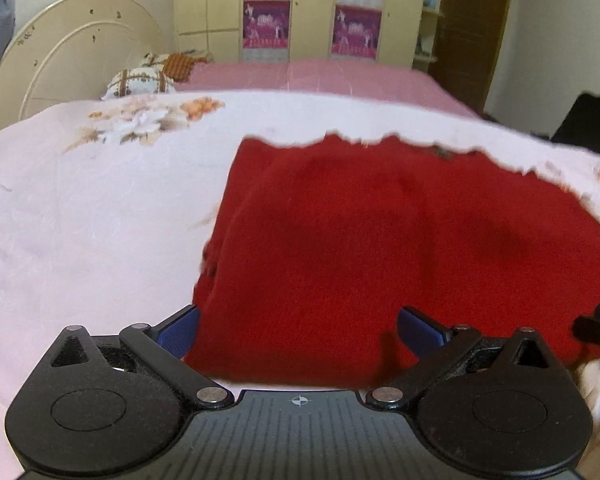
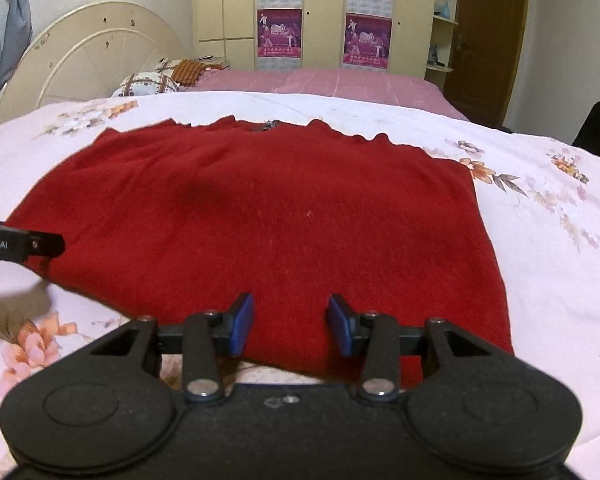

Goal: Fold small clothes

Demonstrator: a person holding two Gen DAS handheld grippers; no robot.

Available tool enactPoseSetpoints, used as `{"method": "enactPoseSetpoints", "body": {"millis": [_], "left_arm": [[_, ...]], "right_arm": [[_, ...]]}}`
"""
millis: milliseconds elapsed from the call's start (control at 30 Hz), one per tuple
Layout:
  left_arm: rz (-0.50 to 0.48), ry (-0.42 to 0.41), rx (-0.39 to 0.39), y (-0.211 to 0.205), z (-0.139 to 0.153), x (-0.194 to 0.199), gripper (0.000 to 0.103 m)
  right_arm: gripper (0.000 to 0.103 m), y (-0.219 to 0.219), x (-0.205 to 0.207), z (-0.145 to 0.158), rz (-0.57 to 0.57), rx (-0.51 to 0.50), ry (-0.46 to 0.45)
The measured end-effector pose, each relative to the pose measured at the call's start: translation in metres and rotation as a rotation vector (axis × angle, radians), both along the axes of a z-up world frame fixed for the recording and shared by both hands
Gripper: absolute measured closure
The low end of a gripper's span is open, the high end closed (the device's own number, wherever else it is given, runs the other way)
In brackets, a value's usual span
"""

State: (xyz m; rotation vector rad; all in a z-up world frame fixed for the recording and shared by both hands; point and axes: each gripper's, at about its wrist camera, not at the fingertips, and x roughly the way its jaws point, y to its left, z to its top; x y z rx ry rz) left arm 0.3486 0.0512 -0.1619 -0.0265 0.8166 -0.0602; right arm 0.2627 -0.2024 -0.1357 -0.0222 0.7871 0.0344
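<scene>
Your red sweater (image 2: pixel 260 216) lies spread flat on the floral quilt (image 2: pixel 540 240), its near hem at the quilt's near edge under both tools.

Your right gripper (image 2: pixel 291 324) has its blue pads part-way apart over the near hem, with the cloth below the gap and no clear pinch yet. Your left gripper (image 1: pixel 298 330) stands wide apart, straddling the sweater's near left corner; nothing is clamped there either.

The risks, as I judge them: the quilt is thin and soft, so if you dip too low before closing you may pinch quilt along with hem and drag the bedding up with the fold. The sweater looks like a thick, fuzzy knit; it will stretch and sag between two grip points, so uneven lifting could skew the fold. Your left pads sit right at the side edge, and a shallow bite there may slip off.

The far edge is wavy and ribbed, with a small dark tag (image 2: pixel 269 124) at its middle, and the body is roughly rectangular.
</scene>
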Motion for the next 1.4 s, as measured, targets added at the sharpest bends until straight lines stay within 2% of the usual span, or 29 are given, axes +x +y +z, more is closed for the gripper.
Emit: {"method": "enactPoseSetpoints", "body": {"millis": [167, 400, 600, 767, 800, 867, 933, 1100, 1233, 1400], "left_arm": [[-0.013, -0.029, 0.001, -0.013, 0.009, 0.021, 0.0], [0.013, -0.055, 0.033, -0.021, 0.008, 0.066, 0.0], [0.108, 0.001, 0.083, -0.006, -0.015, 0.099, 0.0], [0.158, 0.043, 0.006, 0.013, -0.032, 0.112, 0.0], [0.155, 0.035, 0.02, 0.011, -0.033, 0.113, 0.0], [0.154, 0.028, 0.029, 0.009, -0.034, 0.115, 0.0], [0.155, 0.032, 0.024, 0.01, -0.035, 0.116, 0.0], [0.166, 0.047, 0.018, 0.012, -0.028, 0.115, 0.0], [0.151, 0.025, 0.037, 0.009, -0.017, 0.1, 0.0], [0.147, 0.029, 0.006, 0.011, -0.004, 0.078, 0.0]], "right_arm": [[0.062, 0.001, 0.019, 0.014, -0.005, 0.047, -0.053], [0.062, 0.008, 0.059, 0.014, -0.004, 0.057, -0.082], [0.062, 0.012, 0.088, 0.008, 0.024, 0.061, -0.078], [0.061, 0.006, 0.096, -0.009, 0.042, -0.012, -0.061], [0.06, 0.003, 0.096, -0.012, 0.044, -0.016, -0.068], [0.049, -0.002, 0.096, -0.014, 0.031, -0.031, -0.08], [0.043, -0.008, 0.096, -0.015, 0.015, -0.022, -0.083], [0.042, -0.008, 0.094, -0.007, 0.002, -0.015, -0.065], [0.042, -0.004, 0.085, 0.008, 0.01, 0.03, -0.091], [0.042, -0.005, 0.072, 0.021, -0.011, 0.096, -0.103]]}}
